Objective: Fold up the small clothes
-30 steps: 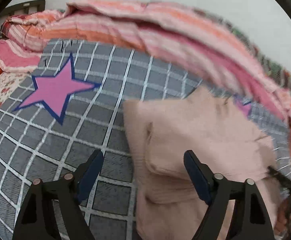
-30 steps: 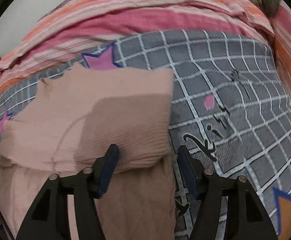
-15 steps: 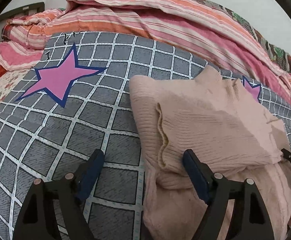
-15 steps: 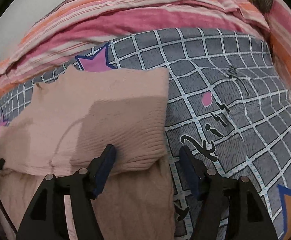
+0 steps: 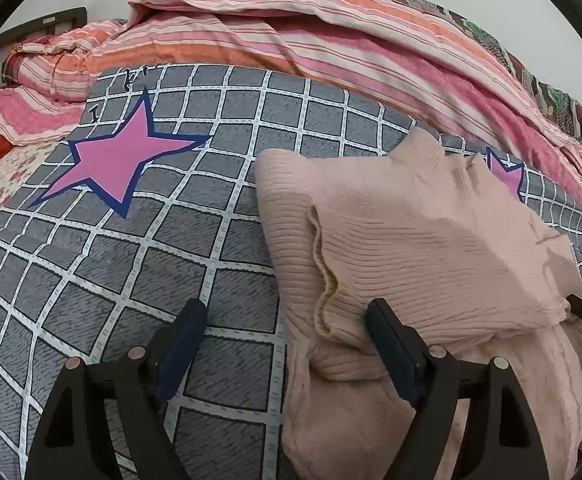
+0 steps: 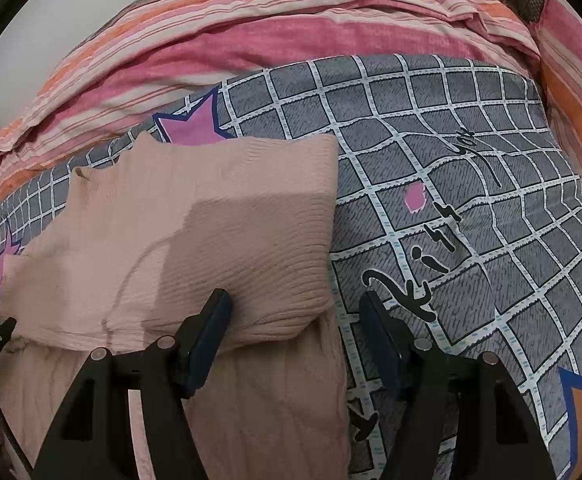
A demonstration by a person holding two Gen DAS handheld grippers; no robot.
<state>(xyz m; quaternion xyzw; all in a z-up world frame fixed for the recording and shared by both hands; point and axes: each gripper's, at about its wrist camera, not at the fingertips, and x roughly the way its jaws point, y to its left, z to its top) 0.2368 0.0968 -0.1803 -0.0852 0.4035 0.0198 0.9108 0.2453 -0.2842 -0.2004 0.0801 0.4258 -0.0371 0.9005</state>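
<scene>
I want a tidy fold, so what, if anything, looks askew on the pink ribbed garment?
The pink ribbed knit garment lies folded over itself on the grey checked bedsheet. Its far edge is uneven: two points stick up instead of lying flat. The folded layer's left hem is wavy. No damage is visible.

The folded garment lies on the bed sheet, its upper layer doubled over the lower one. A rumpled blanket runs behind it at twelve o'clock. In the left wrist view the garment sits at three o'clock of a printed star. My left hand-held gripper straddles its nine o'clock edge; my right hand-held gripper straddles its three o'clock edge, beside the printed lettering.
</scene>
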